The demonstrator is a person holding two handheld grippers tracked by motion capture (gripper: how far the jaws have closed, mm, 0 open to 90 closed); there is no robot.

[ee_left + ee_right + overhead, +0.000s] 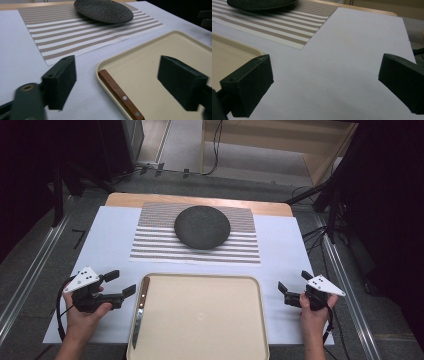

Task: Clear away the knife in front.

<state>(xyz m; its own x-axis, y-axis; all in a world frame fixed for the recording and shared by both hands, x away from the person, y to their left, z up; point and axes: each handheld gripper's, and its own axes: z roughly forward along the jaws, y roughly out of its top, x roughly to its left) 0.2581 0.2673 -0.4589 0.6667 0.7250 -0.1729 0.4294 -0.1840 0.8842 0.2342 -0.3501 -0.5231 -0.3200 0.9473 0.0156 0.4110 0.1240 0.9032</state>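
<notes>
A beige tray (210, 320) lies at the table's near edge. A knife (140, 307) with a brown wooden handle (120, 95) rests along the tray's left rim (100, 75). A dark round plate (202, 227) sits on a striped placemat (195, 247) farther back. My left gripper (120, 282) hovers just left of the tray, open, with the knife handle showing between its jaws in the left gripper view. My right gripper (295, 282) hangs to the right of the tray over white paper, open and holding nothing.
White paper (285, 250) covers most of the wooden table (200, 200). The plate (103, 11) and placemat (75, 32) lie beyond the tray. Metal rails (30, 275) run along both sides of the table, and cables lie on the floor behind.
</notes>
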